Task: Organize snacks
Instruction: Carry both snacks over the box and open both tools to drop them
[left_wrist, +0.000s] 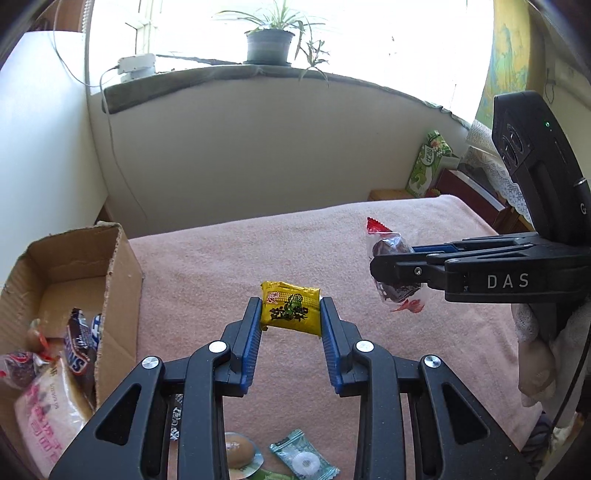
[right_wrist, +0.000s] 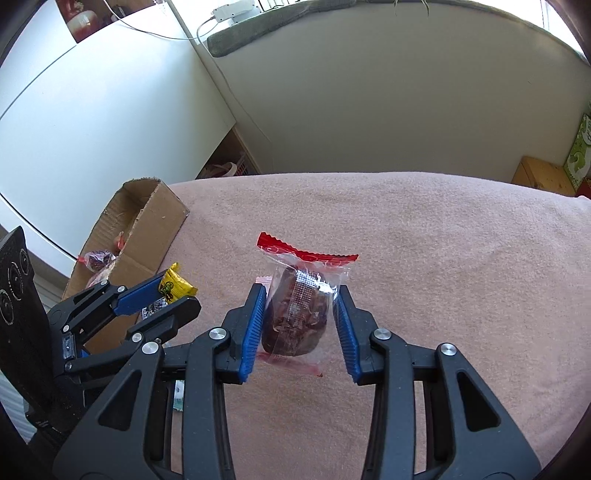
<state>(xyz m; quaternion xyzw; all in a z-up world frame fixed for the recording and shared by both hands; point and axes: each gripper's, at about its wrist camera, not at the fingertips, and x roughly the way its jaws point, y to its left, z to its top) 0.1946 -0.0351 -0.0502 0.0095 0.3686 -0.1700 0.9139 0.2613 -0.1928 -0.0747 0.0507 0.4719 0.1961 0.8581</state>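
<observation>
My left gripper (left_wrist: 291, 312) is shut on a small yellow snack packet (left_wrist: 290, 308), held above the pink blanket (left_wrist: 229, 258). The same packet (right_wrist: 176, 287) shows between the left gripper's fingers (right_wrist: 142, 295) in the right wrist view. My right gripper (right_wrist: 300, 314) is shut on a clear wrapper with red ends holding a dark date-like snack (right_wrist: 297, 317), lifted off the blanket. From the left wrist view that snack (left_wrist: 393, 271) hangs at the right, pinched by the right gripper (left_wrist: 397, 271). An open cardboard box (left_wrist: 114, 280) stands at the left with several snacks (left_wrist: 77, 343) inside.
On the blanket near its front edge lie an egg-like snack (left_wrist: 238, 448) and a teal candy wrapper (left_wrist: 301, 458). A wall, a windowsill with a potted plant (left_wrist: 269, 44) and a green carton (left_wrist: 428, 162) lie beyond. The box (right_wrist: 136, 229) sits at the blanket's left edge.
</observation>
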